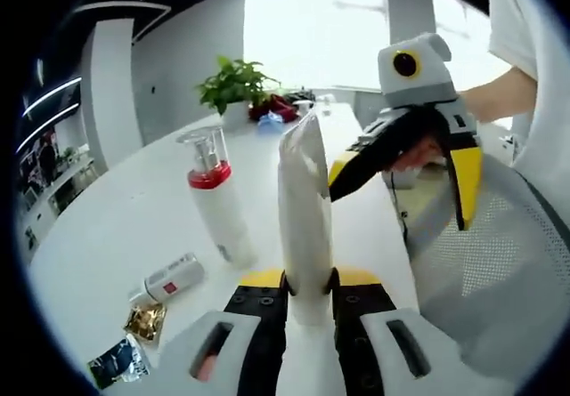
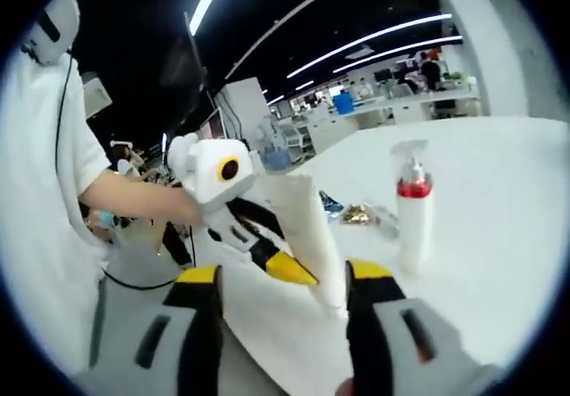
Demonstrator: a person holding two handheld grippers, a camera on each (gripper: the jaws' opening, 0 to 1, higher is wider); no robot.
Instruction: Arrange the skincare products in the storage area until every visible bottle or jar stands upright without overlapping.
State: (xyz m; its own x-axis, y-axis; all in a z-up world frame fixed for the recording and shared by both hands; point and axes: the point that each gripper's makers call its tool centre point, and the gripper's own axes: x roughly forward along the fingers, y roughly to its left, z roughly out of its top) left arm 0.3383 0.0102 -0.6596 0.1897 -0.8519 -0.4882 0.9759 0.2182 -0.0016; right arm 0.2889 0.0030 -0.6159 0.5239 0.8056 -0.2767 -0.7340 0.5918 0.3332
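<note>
The left gripper (image 1: 307, 294) is clenching the cap end of a soft, probably light and slippery white tube (image 1: 305, 202) above the white table (image 1: 107, 227), while the right gripper (image 2: 283, 289) is hanging released beside it.

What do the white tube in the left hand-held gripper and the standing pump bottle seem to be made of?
White tube: probably soft plastic, satin finish; flat crimped tip, soft sheen. Pump bottle: likely opaque white plastic, smooth; red collar, see-through cap over the pump, probably clear plastic.
</note>
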